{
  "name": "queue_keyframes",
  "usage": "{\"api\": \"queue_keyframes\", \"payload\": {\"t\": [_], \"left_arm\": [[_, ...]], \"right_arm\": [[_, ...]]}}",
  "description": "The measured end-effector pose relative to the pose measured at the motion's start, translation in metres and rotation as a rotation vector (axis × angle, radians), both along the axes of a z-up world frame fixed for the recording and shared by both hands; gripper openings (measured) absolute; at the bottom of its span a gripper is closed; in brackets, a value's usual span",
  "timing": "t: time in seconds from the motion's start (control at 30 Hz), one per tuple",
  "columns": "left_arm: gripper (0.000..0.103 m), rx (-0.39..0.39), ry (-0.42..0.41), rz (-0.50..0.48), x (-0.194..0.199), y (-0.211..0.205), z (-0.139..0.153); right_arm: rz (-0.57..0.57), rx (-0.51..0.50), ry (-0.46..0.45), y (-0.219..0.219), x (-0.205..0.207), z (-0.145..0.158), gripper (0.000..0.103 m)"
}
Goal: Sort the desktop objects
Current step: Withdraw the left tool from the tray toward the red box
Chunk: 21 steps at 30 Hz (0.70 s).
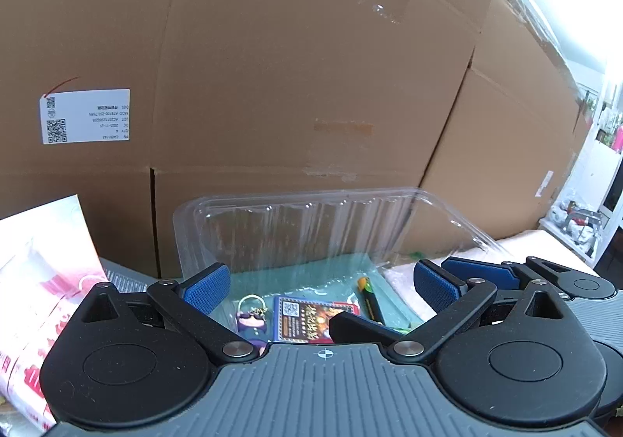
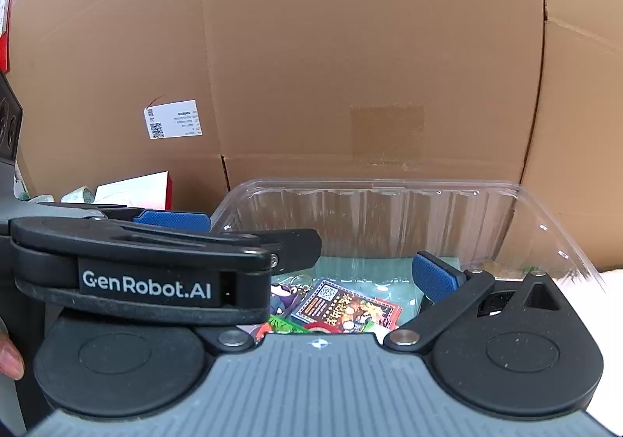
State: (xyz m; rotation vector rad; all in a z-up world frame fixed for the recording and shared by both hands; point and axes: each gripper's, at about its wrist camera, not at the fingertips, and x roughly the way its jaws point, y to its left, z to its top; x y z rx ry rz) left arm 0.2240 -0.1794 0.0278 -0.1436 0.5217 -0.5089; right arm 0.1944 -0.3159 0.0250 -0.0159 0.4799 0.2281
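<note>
A clear plastic box (image 1: 296, 219) (image 2: 389, 203) stands just ahead of both grippers. In it lie a blue and red card pack (image 1: 311, 318) (image 2: 346, 304), a purple figure keychain (image 1: 253, 320) (image 2: 282, 296) and a black pen with an orange and green end (image 1: 370, 300). My left gripper (image 1: 319, 289) is open above the box's near edge, nothing between its blue pads. It crosses over the left half of the right wrist view and hides the right gripper's left finger. My right gripper (image 2: 319, 281) is open too, its right pad (image 2: 432, 277) swung wide over the box.
Tall cardboard boxes (image 1: 272, 86) (image 2: 370, 67) wall off the back, one with a white label (image 1: 85, 115). A pink and white bag (image 1: 39, 300) lies at the left. A red and white carton (image 2: 136, 189) and tape rolls (image 2: 78, 195) sit left of the clear box. A person's fingertip (image 2: 9, 355) shows.
</note>
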Motion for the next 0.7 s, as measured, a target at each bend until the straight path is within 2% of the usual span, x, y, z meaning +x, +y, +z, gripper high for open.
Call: {"api": "queue_keyframes", "payload": {"t": [0.33,0.7], "left_arm": [[0.103,-0.001,-0.016,-0.026,-0.033,0.002,0.015],[0.103,0.0,-0.062,-0.021,-0.091,0.013,0.031]], "right_arm": [[0.0,0.013,-0.007,0.003,-0.033,0.014,0.103],[0.002,0.034,-0.052,0.01,-0.089,0.027,0.103]]}}
